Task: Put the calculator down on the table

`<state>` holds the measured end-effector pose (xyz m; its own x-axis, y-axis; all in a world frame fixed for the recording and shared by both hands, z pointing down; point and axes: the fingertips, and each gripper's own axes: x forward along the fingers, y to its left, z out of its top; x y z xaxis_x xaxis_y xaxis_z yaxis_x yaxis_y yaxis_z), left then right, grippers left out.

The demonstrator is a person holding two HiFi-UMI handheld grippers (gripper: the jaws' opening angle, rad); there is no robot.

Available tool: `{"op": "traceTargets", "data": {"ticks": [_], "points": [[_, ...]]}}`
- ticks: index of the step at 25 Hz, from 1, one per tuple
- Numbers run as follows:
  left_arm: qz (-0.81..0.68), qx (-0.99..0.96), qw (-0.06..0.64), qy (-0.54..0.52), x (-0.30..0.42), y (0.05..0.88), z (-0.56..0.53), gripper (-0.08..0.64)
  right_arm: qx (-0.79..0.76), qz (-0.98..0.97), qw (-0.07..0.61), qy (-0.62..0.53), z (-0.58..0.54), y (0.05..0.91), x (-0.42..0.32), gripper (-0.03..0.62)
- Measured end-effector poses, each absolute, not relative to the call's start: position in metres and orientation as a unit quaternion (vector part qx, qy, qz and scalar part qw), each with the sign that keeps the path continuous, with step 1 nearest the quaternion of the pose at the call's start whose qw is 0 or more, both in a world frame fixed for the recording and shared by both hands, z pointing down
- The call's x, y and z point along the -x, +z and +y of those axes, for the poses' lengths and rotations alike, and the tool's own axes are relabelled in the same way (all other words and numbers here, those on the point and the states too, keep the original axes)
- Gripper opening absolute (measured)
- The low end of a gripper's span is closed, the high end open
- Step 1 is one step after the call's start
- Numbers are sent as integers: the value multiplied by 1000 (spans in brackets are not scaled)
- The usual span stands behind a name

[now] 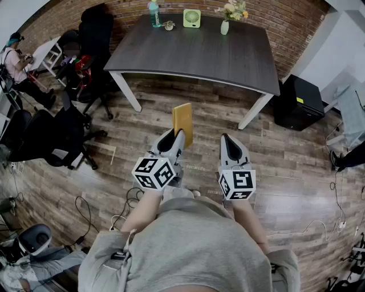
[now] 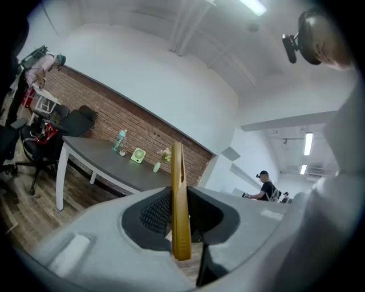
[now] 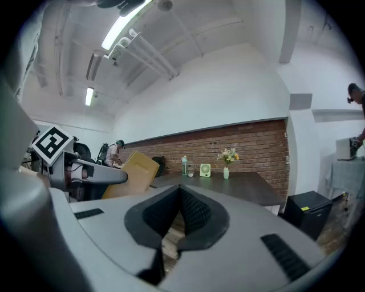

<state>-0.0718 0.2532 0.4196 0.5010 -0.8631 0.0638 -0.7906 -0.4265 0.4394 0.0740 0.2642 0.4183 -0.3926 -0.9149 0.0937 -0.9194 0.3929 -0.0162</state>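
Observation:
My left gripper [image 1: 178, 136] is shut on a flat yellow calculator [image 1: 182, 120], which stands on edge above the wooden floor, short of the dark table [image 1: 228, 57]. In the left gripper view the calculator [image 2: 179, 202] shows edge-on between the jaws. The right gripper view catches its broad yellow face [image 3: 132, 174] at the left, held by the left gripper [image 3: 91, 171]. My right gripper [image 1: 227, 141] hangs beside it to the right, shut with nothing in it; its jaws [image 3: 179, 219] meet in its own view.
At the table's far edge stand a blue bottle [image 1: 154, 13], a green fan [image 1: 191, 18] and a vase of flowers [image 1: 226, 21]. Black office chairs [image 1: 85, 63] and a seated person [image 1: 17, 63] are at the left. A black cabinet [image 1: 298, 102] stands to the table's right.

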Motion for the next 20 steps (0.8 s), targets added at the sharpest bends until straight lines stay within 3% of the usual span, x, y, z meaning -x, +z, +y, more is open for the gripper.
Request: {"op": "traceTargets", "data": {"ticks": [20], "points": [[-491, -838, 218, -96, 62, 415, 263, 86, -529, -847, 26, 41, 271, 416, -77, 2]]}}
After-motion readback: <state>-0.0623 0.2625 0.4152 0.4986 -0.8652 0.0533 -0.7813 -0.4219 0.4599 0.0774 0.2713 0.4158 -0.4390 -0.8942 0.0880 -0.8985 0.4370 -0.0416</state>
